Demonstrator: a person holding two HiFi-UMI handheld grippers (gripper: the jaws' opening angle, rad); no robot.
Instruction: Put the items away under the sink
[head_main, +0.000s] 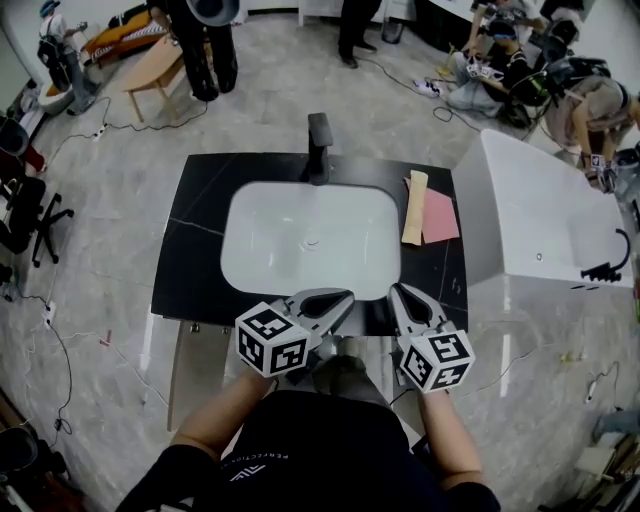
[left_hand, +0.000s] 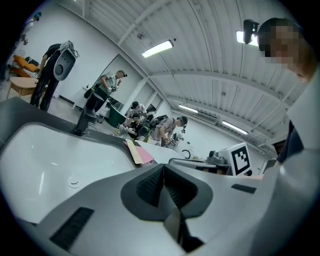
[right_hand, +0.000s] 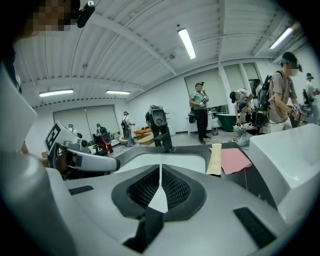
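Risk of a missed pick first: left gripper (head_main: 335, 305) and right gripper (head_main: 403, 297) at the near edge of the worktop (head_main: 195, 250), jaws pressed together on both, gripping nothing. Need to open before reaching either item, or will only shove it.

Tan folded cloth (head_main: 414, 208) and pink pad (head_main: 438, 216) on the right side of the worktop, between the sink basin (head_main: 260, 250) and the right edge, touching along one long side, well apart from both grippers. Likely to drag the neighbour along if pinched at that shared seam. If nudged flat, could push the pink one toward the right edge or tip the tan one into the basin. Thin and low-lying by the look of them, so liable to slip from a shallow pinch.

Space under the sink hard to judge: below the near edge, mostly hidden behind the grippers and the person's body. Could knock the worktop edge on the way down with a load.
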